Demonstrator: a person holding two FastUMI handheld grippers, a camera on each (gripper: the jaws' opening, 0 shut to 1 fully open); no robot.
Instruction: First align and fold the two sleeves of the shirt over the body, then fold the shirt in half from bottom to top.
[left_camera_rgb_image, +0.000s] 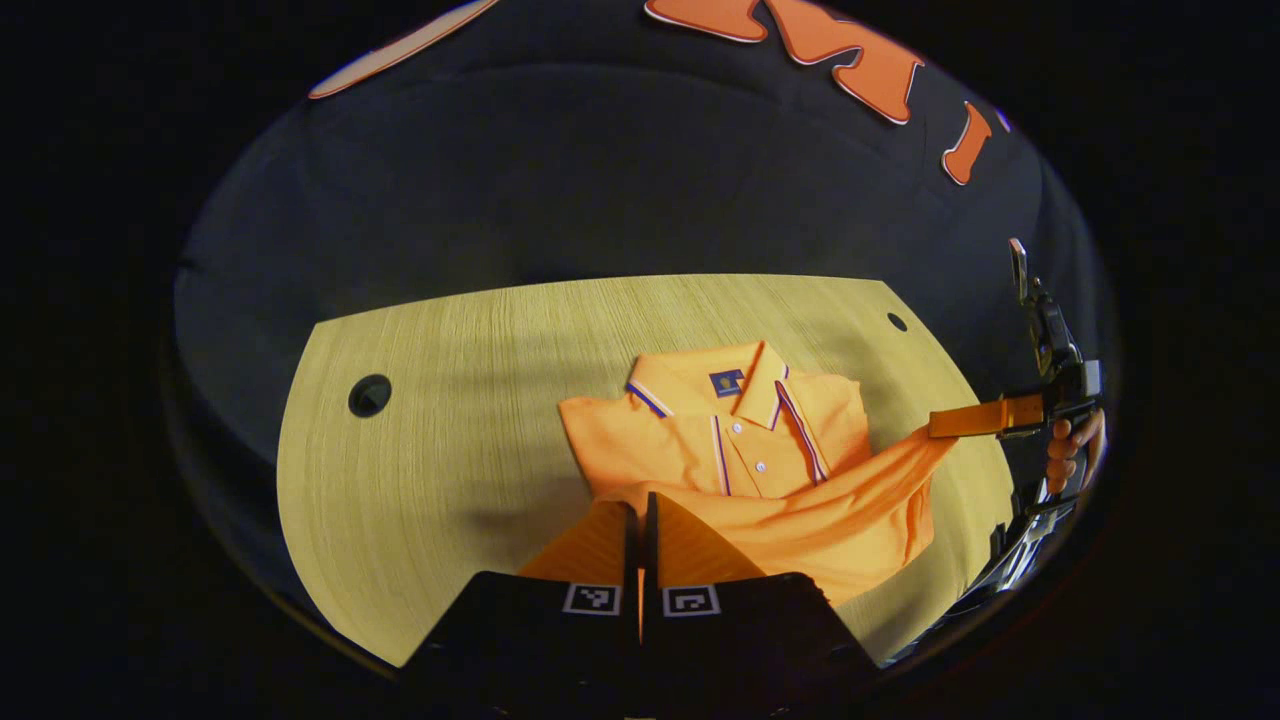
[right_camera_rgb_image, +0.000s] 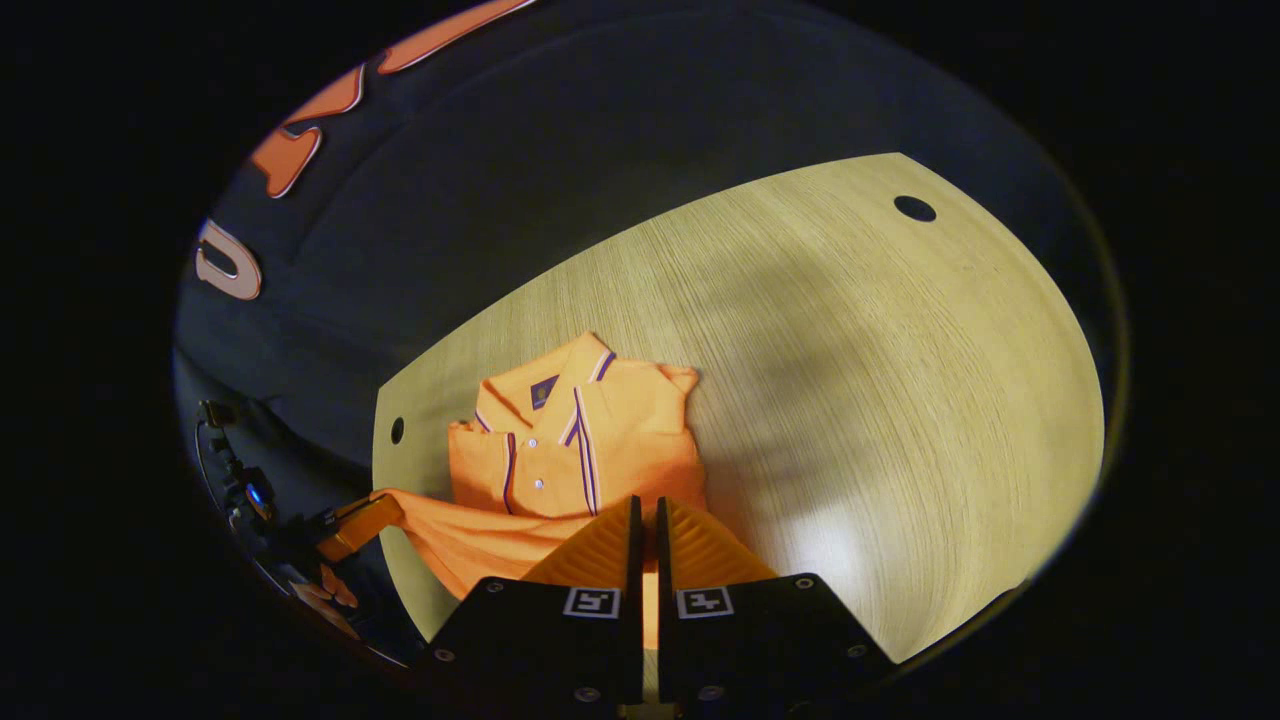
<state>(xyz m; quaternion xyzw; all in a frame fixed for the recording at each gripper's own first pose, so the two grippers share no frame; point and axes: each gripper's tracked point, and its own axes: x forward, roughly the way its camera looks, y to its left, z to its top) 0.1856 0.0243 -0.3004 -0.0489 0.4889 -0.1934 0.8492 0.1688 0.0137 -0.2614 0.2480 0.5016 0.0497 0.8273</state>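
The counter (left_camera_rgb_image: 420, 450) is a pale wood-grain surface with a round hole (left_camera_rgb_image: 369, 396) near one far corner and a smaller hole (left_camera_rgb_image: 897, 322) near the other. Dark booth cloth (left_camera_rgb_image: 600, 180) rises behind it.

The shirt (left_camera_rgb_image: 700, 440), an orange polo with purple-and-white trim on collar and placket, lies on the counter with its collar toward the far edge. The upper body rests flat, sleeves folded in. The lower hem is lifted off the counter and stretched as a taut sheet between both tongs, overlapping the lower part of the body.

In the left gripper view, the left tongs (left_camera_rgb_image: 641, 520) sit just in front of the shirt, fingers pressed together with orange fabric drawn up to and pinched between them. The right tongs (left_camera_rgb_image: 945, 424) appear at the far right, held by a hand (left_camera_rgb_image: 1072, 450), fingers closed on the opposite hem corner, which rises to meet them.

In the right gripper view, the right tongs (right_camera_rgb_image: 645, 520) are closed, with a strip of hem visible in the narrow gap. The left tongs (right_camera_rgb_image: 385, 512) appear at lower left, gripping the other hem corner beyond the counter edge.
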